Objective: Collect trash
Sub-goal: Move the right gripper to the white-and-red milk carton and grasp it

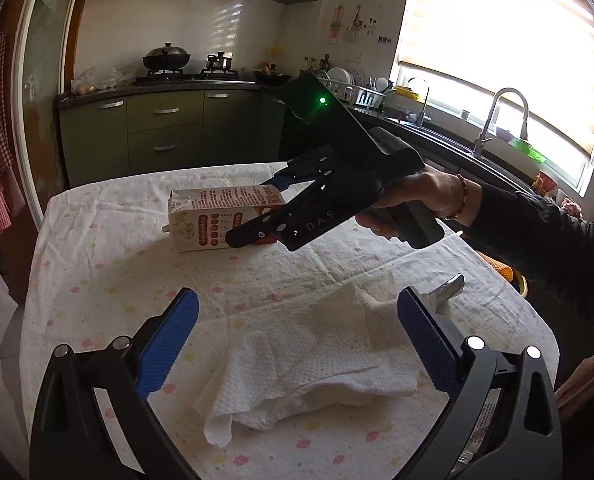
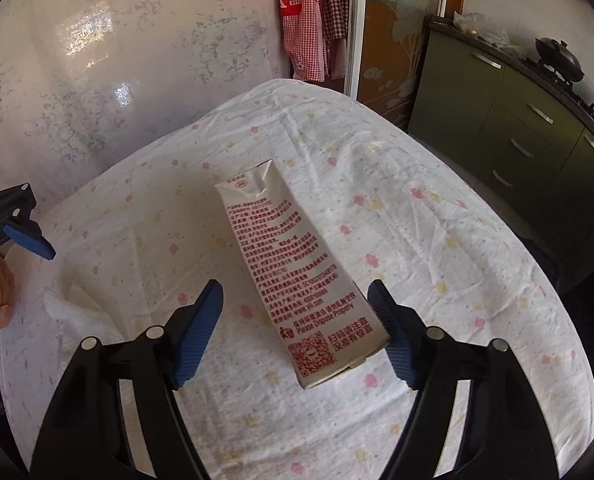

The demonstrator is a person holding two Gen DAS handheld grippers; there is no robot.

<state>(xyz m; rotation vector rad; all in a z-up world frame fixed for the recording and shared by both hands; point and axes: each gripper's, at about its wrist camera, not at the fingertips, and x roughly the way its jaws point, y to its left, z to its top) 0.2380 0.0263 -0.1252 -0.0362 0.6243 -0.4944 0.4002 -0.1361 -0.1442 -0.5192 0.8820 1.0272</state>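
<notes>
White cotton cloth printed with small pink and yellow flowers covers the counter (image 2: pixel 437 208), the largest thing in either view, and everything to be collected lies on it. Next in size is the milk carton (image 2: pixel 297 276), flat on its side toward the far part of the counter; in the right wrist view its long axis runs almost straight away from the camera, leaning a little to the left, so the near end with the printed code sits between the blue pads. The right tongs (image 2: pixel 295 336) straddle that near end with the jaws apart: the right pad appears at or just beside the carton's edge, while a clear gap shows on the left, so nothing is clamped yet. Seen from the left wrist view, they reach the carton (image 1: pixel 217 216) from the right, pointing down along it. The right hand is plainly the nearer one, and a squeeze across the carton's short width looks like the coming move. A crumpled paper towel (image 1: pixel 317 364) lies near the left tongs (image 1: pixel 297 344), which stand wide apart and empty over it. Smallest is a silvery scrap (image 1: pixel 451 288) just right of the towel.
</notes>
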